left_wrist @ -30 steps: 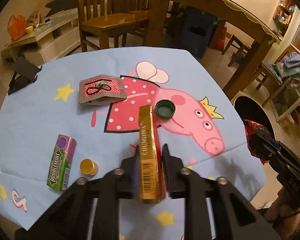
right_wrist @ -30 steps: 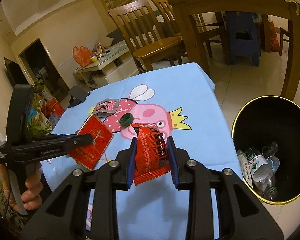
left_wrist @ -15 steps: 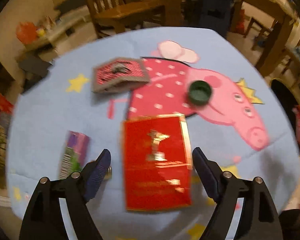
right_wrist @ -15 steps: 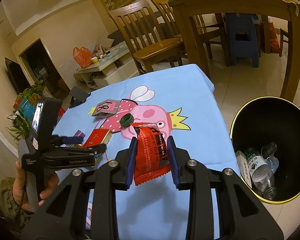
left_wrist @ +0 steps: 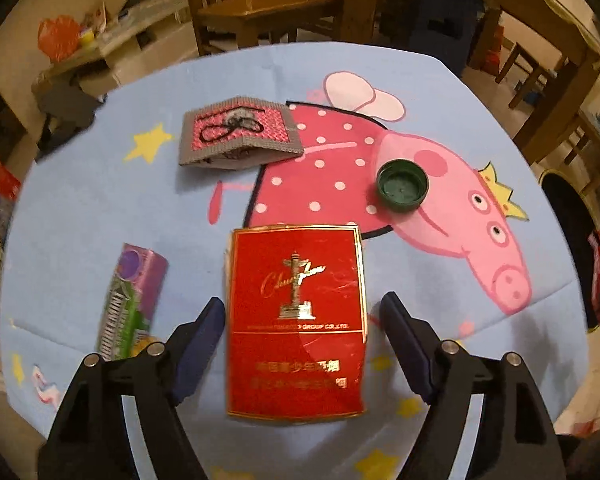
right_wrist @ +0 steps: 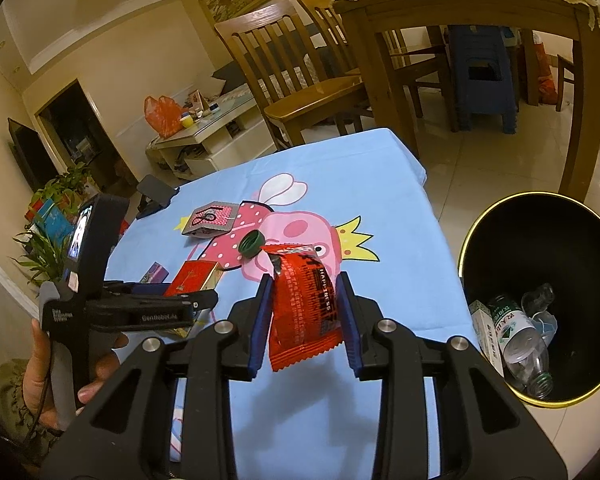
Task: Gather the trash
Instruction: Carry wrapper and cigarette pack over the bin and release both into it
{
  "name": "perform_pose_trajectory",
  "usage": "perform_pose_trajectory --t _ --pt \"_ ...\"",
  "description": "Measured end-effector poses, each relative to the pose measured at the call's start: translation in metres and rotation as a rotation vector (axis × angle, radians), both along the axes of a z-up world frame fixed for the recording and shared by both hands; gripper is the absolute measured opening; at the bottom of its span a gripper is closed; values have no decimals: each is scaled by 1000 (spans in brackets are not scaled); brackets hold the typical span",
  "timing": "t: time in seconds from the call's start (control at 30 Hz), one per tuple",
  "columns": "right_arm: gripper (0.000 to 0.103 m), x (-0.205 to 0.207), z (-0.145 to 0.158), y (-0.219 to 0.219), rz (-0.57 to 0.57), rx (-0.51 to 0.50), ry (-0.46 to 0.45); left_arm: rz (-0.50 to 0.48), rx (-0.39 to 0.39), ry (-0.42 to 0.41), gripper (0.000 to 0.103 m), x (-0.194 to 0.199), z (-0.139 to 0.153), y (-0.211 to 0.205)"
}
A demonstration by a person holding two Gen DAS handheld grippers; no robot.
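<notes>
Between the right gripper's (right_wrist: 305, 322) pinching fingers hangs a red snack wrapper (right_wrist: 304, 312), above the blue tablecloth (right_wrist: 380, 208); left gripper (left_wrist: 302, 344) spread wide around a red cigarette pack (left_wrist: 296, 320) lying flat; green bottle cap (left_wrist: 401, 185), gum pack (left_wrist: 130, 300), knitted pouch (left_wrist: 238, 134) nearby; black bin (right_wrist: 540, 240) on the floor to the right.

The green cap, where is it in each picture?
Left wrist view: the green cap lies right of centre, on the pig's cheek, beyond the red box.
Right wrist view: the cap is mid-picture, just left of the red wrapper.
Shared landmark: the yellow crown.
</notes>
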State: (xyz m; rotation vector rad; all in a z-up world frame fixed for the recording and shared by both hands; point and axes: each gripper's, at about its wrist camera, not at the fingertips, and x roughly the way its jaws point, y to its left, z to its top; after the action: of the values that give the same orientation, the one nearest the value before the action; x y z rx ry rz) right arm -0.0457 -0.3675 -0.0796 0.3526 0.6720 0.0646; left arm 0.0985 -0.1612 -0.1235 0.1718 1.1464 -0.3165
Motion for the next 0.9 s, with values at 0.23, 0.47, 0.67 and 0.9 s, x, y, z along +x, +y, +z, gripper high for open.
perform_pose_trajectory --t 0.23,0.47,0.67,0.9 --pt "31 -4 3 -2 -20 -1 -14 -21 -180 117 61 -1 13 13" --pt "31 -8 7 -7 -37 -3 -36 -34 -235 63 61 -1 42 18" --pt "31 -25 22 -46 -162 -3 -77 -157 -91 -91 61 -26 66 -43" --pt "31 -51 33 -122 -412 -31 -105 -362 -32 -246 61 -66 91 -137"
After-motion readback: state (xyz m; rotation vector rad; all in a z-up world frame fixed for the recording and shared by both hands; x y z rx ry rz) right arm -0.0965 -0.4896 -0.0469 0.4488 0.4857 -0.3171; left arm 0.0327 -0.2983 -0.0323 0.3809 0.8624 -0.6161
